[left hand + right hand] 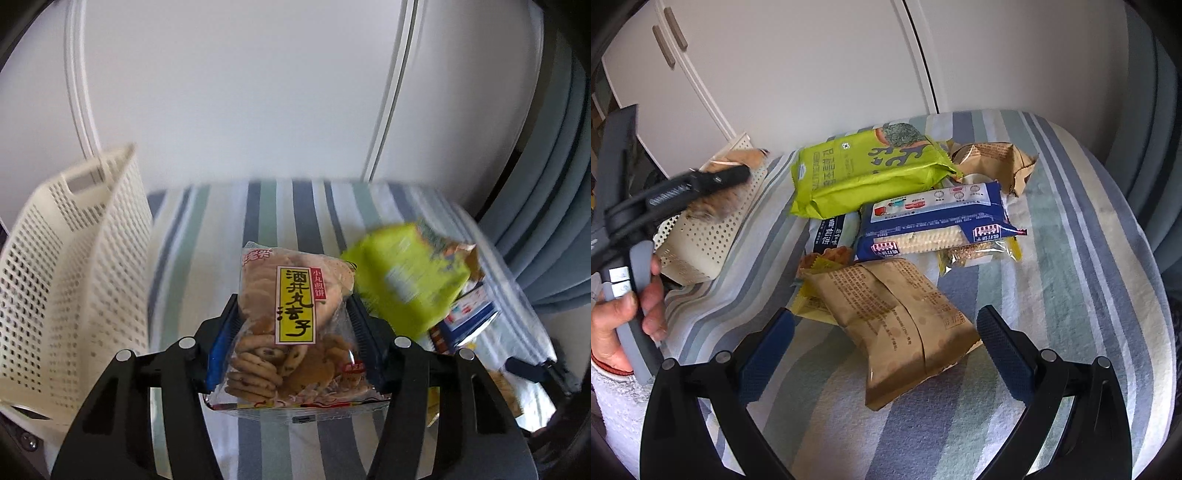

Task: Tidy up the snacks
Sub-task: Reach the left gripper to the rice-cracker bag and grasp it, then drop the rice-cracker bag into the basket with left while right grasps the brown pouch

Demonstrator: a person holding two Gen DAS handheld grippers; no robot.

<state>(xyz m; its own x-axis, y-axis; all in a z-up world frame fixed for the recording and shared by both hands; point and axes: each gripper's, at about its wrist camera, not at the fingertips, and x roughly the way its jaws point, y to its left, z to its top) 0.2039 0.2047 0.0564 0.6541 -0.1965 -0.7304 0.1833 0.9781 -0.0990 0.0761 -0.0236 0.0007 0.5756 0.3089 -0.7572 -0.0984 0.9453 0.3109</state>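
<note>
While the left claw [291,354] is clamped on a clear plastic bag of small round biscuits with a yellow label [291,325], that bag hangs above the striped blue, green and white cloth [266,218] covering the surface, with the cream perforated plastic basket [70,280] just to its left and tilted. In the right wrist view the same bag shows only as a blur over the basket [701,240], beside the person's hand [624,317] on the handle, so I cannot tell whether it is over the opening yet.

The right claw [886,354] stands with its jaws wide apart around the near end of a brown paper snack packet [901,325], touching nothing that I can see. Behind it lie a lime green foil packet [864,173], a blue and white cracker pack [934,221] and a crumpled brown packet [993,166], heaped together.

Risks, as I judge them: the biscuit bag is slippery film held by its middle, so it could slide out before it clears the basket wall. The basket leans, so a drop onto its rim may tip it or bounce the bag onto the cloth. A hard squeeze would crush the biscuits. On the right, closing on the brown packet could drag the yellow wrapper [812,306] tucked beneath it.
</note>
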